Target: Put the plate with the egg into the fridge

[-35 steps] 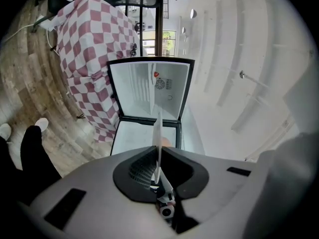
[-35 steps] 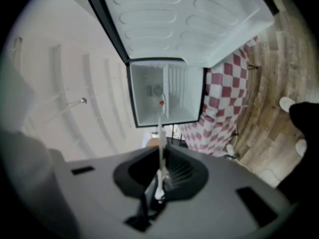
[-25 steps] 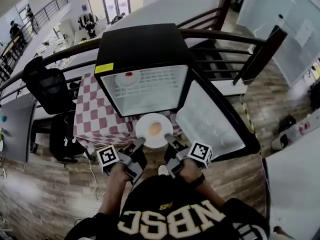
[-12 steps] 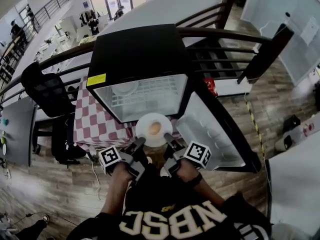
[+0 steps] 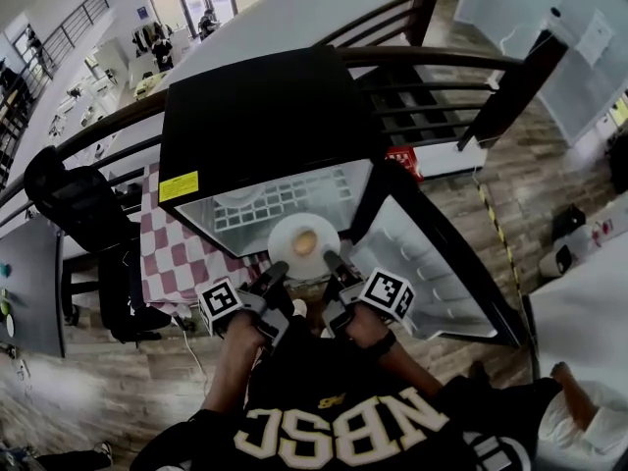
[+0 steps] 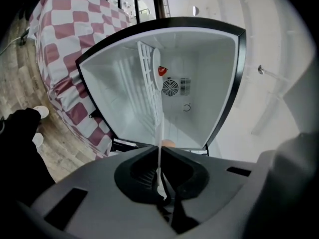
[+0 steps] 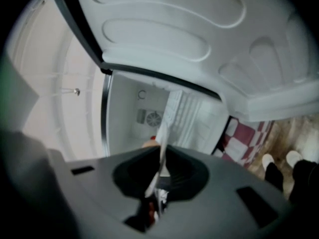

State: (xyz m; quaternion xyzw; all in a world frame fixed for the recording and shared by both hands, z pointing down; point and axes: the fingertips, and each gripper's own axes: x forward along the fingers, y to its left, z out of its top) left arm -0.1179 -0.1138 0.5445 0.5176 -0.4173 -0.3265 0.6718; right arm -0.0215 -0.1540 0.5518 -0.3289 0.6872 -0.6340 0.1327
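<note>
You've brought the plate (image 5: 289, 232) to the fridge (image 5: 260, 116) mouth, left gripper (image 5: 279, 267) and right gripper (image 5: 330, 259) jaws clenched on its rim; insert next.

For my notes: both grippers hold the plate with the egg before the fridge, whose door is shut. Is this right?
No. The door of the fridge stands open, as the head view shows; the rest is right.

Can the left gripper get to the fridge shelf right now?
Probably yes: the door is wide open and nothing blocks the shelf. The left gripper is shut on the plate, which would go in with it.
</note>
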